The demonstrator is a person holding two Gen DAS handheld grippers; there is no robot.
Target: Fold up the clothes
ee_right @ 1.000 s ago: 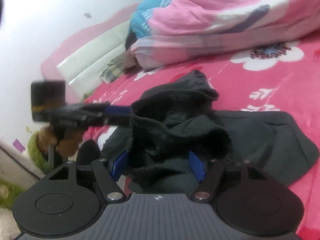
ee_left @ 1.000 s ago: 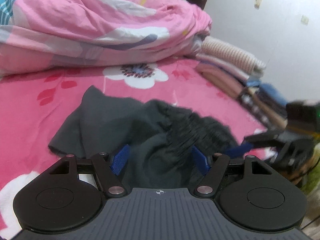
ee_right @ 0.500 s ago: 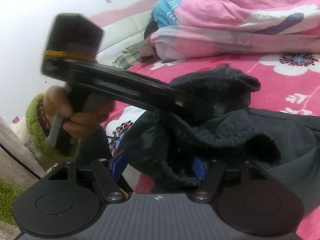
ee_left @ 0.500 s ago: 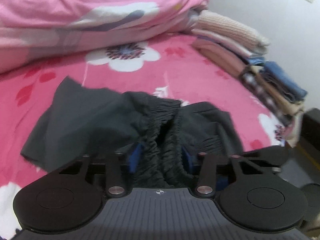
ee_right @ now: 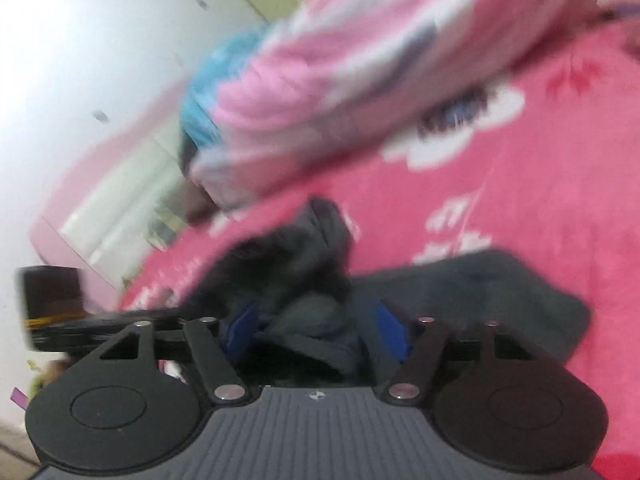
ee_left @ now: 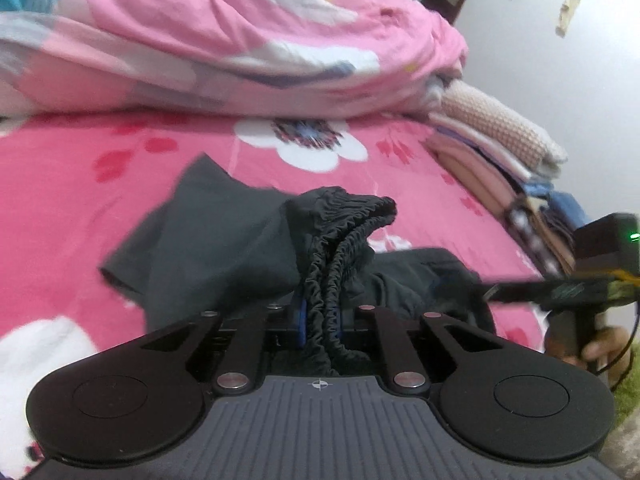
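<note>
Dark grey shorts [ee_left: 224, 248] lie crumpled on the pink flowered bed sheet [ee_left: 60, 200]. My left gripper [ee_left: 320, 320] is closing, and its blue pads press on the gathered elastic waistband [ee_left: 344, 216], which stands up in a ridge. The right gripper [ee_left: 492, 292] reaches in from the right, held by a hand [ee_left: 600, 344]. In the blurred right wrist view, my right gripper [ee_right: 316, 324] is closing too. A fold of the shorts [ee_right: 480, 292] bulges between its blue pads [ee_right: 244, 320] with room at the sides. The left gripper's camera block [ee_right: 52, 292] shows low left.
A bunched pink quilt [ee_left: 240, 40] fills the back of the bed. A stack of folded clothes [ee_left: 500, 152] runs along the right edge by the white wall. A pale headboard [ee_right: 100, 208] stands at the left in the right wrist view.
The left jaws have narrowed from wide apart onto the waistband. The right view has rolled and blurred, its jaws have drawn in a little, and the left gripper has dropped to its lower left.
</note>
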